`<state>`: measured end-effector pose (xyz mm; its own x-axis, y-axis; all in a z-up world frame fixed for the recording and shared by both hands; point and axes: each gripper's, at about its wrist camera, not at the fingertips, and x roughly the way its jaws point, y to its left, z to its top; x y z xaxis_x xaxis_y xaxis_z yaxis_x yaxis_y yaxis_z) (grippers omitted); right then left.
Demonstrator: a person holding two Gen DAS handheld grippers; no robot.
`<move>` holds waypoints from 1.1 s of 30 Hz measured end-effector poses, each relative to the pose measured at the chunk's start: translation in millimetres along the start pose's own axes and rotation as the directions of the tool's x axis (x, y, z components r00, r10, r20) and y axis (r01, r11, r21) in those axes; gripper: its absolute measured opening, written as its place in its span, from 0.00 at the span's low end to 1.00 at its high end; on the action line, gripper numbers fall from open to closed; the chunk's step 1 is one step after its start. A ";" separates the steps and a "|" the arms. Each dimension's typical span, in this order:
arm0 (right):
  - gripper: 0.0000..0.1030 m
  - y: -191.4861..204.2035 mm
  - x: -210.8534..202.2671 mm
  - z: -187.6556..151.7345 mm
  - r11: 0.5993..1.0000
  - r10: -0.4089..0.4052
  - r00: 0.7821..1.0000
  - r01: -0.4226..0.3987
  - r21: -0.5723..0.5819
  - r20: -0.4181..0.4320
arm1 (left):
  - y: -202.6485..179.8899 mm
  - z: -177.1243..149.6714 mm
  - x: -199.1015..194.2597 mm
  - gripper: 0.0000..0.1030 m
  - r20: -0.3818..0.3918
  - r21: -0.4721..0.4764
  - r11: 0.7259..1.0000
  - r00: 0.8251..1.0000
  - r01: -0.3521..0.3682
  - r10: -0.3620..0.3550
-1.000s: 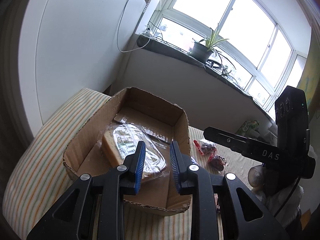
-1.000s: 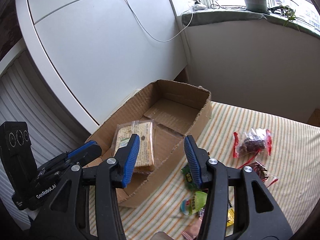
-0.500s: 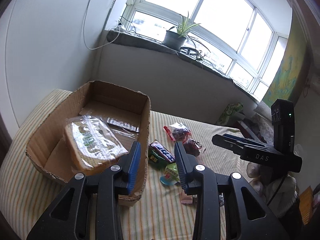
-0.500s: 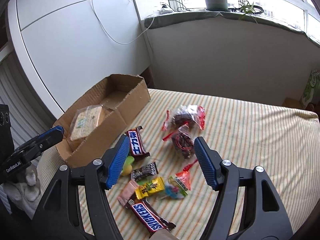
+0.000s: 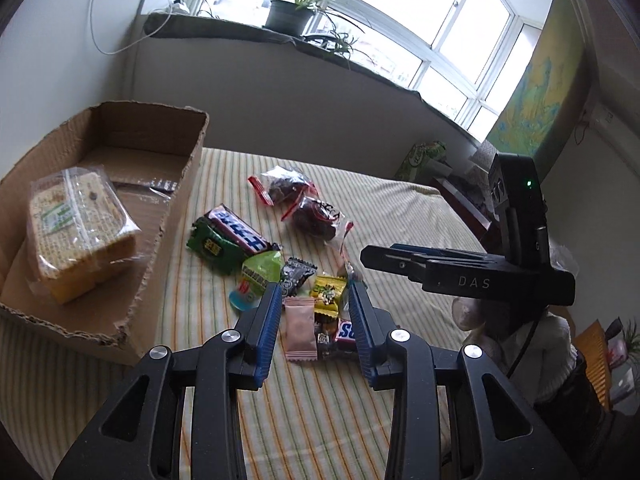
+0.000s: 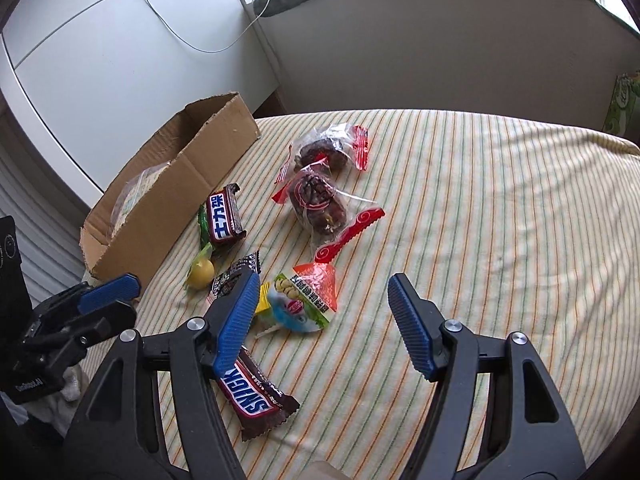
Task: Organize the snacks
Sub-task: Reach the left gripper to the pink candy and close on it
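Here, nearest the left camera, the left gripper (image 5: 314, 312) hangs above the striped cloth (image 5: 400, 216) with its jaws parted a little and nothing pinched; a pink packet (image 5: 301, 332) and a yellow candy (image 5: 328, 294) lie on the cloth in the gap below. At about one o'clock from the pink packet a Snickers bar (image 5: 347, 330) pokes out behind the right finger. Further on, at eleven o'clock, come a small dark wrapper (image 5: 295, 274), a light green pouch (image 5: 260, 272), a dark green packet (image 5: 212, 246) and, lying partly over that one, a blue-labelled bar (image 5: 240, 230). Beyond them, toward twelve o'clock, two clear bags of dark cakes (image 5: 316, 214) sit one behind the other. At nine to ten o'clock stands the cardboard box (image 5: 176, 208), touching the pile's edge, with a wrapped cracker block (image 5: 76, 232) inside it.

In the right view the right gripper (image 6: 322, 316) is spread wide and holds nothing; its left finger overlaps the Snickers bar (image 6: 256, 396) in the picture, though I cannot tell whether it touches. Just ahead lies an orange-and-green sachet (image 6: 310, 298), then the dark wrapper (image 6: 234, 274) and a yellow round sweet (image 6: 201, 272) at ten o'clock. Farther up are the blue-labelled bar (image 6: 225, 216) and the cake bags (image 6: 320, 196), and the box (image 6: 180, 188) at ten o'clock. The left gripper (image 6: 96, 300) shows at nine o'clock.
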<state>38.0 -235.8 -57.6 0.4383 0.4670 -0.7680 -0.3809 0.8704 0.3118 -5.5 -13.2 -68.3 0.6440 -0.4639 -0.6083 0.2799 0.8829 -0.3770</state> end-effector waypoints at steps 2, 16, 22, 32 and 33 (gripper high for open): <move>0.61 0.5 2.8 -3.5 1.000 0.000 1.000 0.000 -0.008 -0.009 | -2.9 -4.3 9.5 0.32 -0.027 0.012 1.000 0.999 -0.018 0.019; 0.52 8.0 22.3 -8.9 1.000 0.001 0.999 -0.002 -0.030 -0.053 | -1.0 -14.8 37.0 0.24 -0.109 0.018 0.997 0.991 -0.078 0.079; 0.51 10.4 25.8 -5.1 0.999 -0.017 0.999 0.015 -0.037 -0.048 | -2.5 -12.0 47.3 0.24 -0.133 0.024 0.995 0.987 -0.092 0.094; 0.37 13.4 29.0 -4.2 0.992 -0.089 0.996 0.086 -0.090 -0.030 | -13.6 -15.6 51.1 0.24 -0.137 0.101 0.988 0.982 -0.116 0.130; 0.37 13.9 29.7 -3.9 0.991 -0.096 0.995 0.093 -0.093 -0.032 | -13.9 -15.6 51.1 0.24 -0.137 0.103 0.988 0.982 -0.118 0.131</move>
<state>42.5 -210.4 -78.3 0.4467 0.3762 -0.8117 -0.4130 0.8916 0.1859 12.4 -50.4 -105.0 0.5715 -0.3494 -0.7425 0.2735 0.9342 -0.2290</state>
